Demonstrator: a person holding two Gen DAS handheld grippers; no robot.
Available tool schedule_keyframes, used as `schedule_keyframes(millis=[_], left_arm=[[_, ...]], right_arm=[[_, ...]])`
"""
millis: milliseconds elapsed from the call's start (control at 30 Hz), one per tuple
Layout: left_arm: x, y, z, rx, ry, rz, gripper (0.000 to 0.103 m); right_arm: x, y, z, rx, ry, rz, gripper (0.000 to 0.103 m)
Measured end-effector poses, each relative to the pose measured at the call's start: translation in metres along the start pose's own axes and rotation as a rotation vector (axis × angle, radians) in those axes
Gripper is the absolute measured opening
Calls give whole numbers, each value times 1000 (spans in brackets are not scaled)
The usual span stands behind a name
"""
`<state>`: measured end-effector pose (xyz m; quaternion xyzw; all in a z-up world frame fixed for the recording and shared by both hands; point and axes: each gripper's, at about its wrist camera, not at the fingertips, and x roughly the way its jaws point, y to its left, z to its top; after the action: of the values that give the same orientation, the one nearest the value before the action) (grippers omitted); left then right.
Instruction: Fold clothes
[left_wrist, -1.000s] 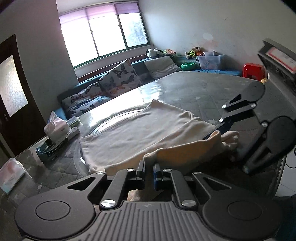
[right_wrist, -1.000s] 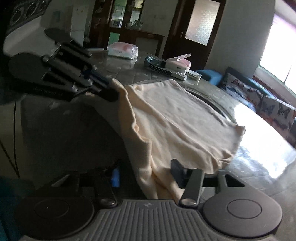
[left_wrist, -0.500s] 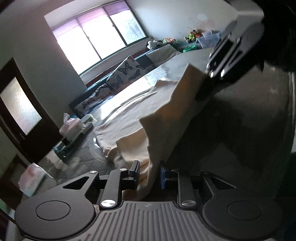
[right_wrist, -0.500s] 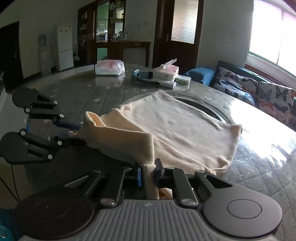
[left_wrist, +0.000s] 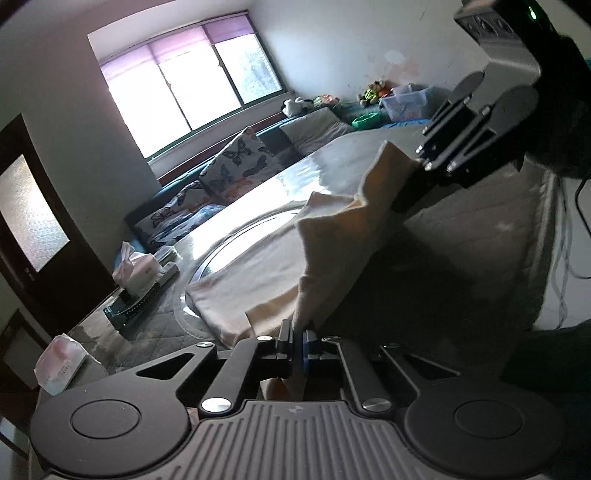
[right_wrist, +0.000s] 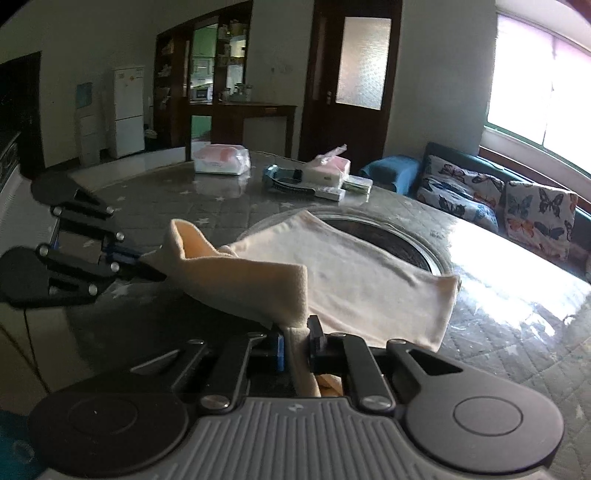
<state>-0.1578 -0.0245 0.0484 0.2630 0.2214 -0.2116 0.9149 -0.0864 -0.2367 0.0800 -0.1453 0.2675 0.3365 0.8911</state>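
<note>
My left gripper (left_wrist: 298, 341) and right gripper (right_wrist: 297, 341) each pinch a near corner of the cream garment (right_wrist: 354, 277), lifting that edge off the desk (right_wrist: 498, 306) to fold it.

- tissue box (right_wrist: 331, 170) on the table (right_wrist: 498, 332), touching a blue tray (right_wrist: 286, 183)
- pink wipes pack (right_wrist: 221, 159) off to its left
- butterfly cushions (right_wrist: 495, 201) on the sofa under the window (left_wrist: 192, 85)
- white fridge (right_wrist: 128, 110) way back
- dark door (right_wrist: 358, 77) with frosted glass

A home's living room: butterfly-cushioned sofa (right_wrist: 517, 206) under the window (left_wrist: 192, 88) (toys (left_wrist: 376, 88) beyond), fridge (right_wrist: 128, 110) farther back.
</note>
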Motion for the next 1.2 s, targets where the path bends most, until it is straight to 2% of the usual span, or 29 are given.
schedule_keyframes(millis=[167,267,400,567,700,867,1067,1133,1200], left_arm=[[-33,-4,2,-68,2,-51,5],[-40,-14,-1,-76,10,-53,5],[-38,-16,4,-85,-3,-40,5],[-26,0,24,-107,-41,-12,5],[16,20,37,-140,-5,-2,5],[69,45,53,-181,39,10,5],[132,75,72,-231,93,26,5],[157,83,68,-265,144,26,6],[169,88,63,-289,161,30,11]], right_arm=[[-40,19,-10,-2,11,49,10],[-49,30,-19,-5,23,59,10],[-56,35,-25,0,28,53,10],[-54,19,-8,13,10,26,10],[-47,2,9,10,4,4,9],[-13,-38,36,41,30,-39,9],[59,-86,55,95,91,-87,9],[80,-96,52,125,114,-95,14],[103,-107,45,171,133,-119,16]])
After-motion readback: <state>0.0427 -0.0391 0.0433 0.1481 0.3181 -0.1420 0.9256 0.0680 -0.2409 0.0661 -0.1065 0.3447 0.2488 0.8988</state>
